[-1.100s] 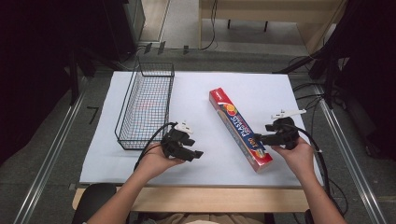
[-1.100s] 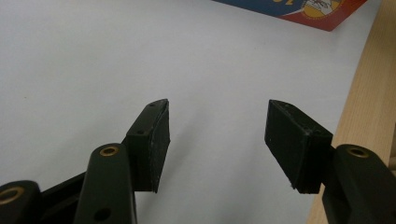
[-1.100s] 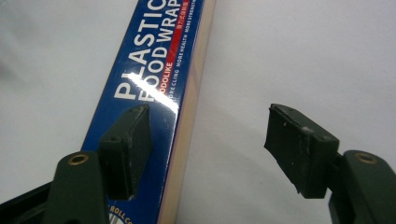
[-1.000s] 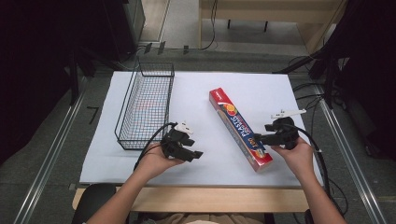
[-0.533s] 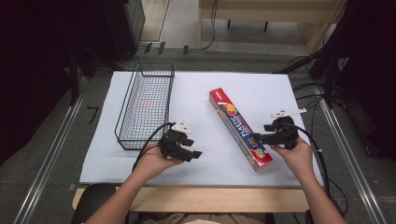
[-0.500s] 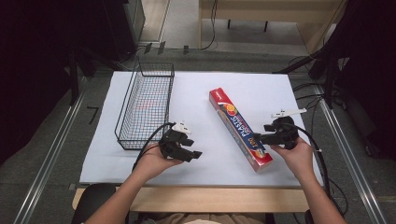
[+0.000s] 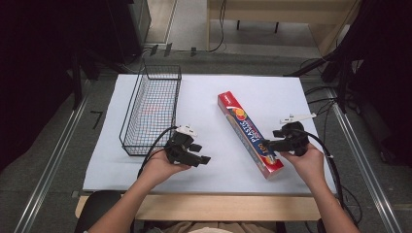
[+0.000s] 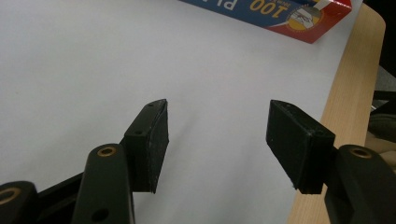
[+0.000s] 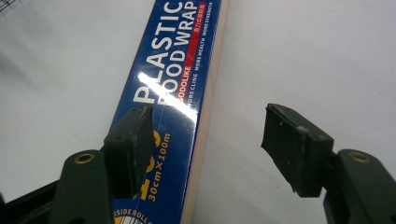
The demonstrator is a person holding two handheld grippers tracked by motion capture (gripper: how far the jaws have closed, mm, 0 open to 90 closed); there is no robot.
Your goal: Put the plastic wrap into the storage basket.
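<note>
Item: plastic wrap box (image 7: 249, 134), lying flat and slantwise toward the counter's (image 7: 204, 92) right edge. I judge it light, stiff, glossy and slippery; I'd take it across the narrow sides near its close end. My right tool (image 9: 205, 140), jaws just closing, straddles it without pressing; my left tool (image 8: 217, 135) stands apart, empty.

The long red-and-blue cardboard plastic wrap box (image 9: 168, 112) runs off the right gripper view's top and bottom edges; in the left gripper view only its near end shows, the upper edge cutting it.
</note>
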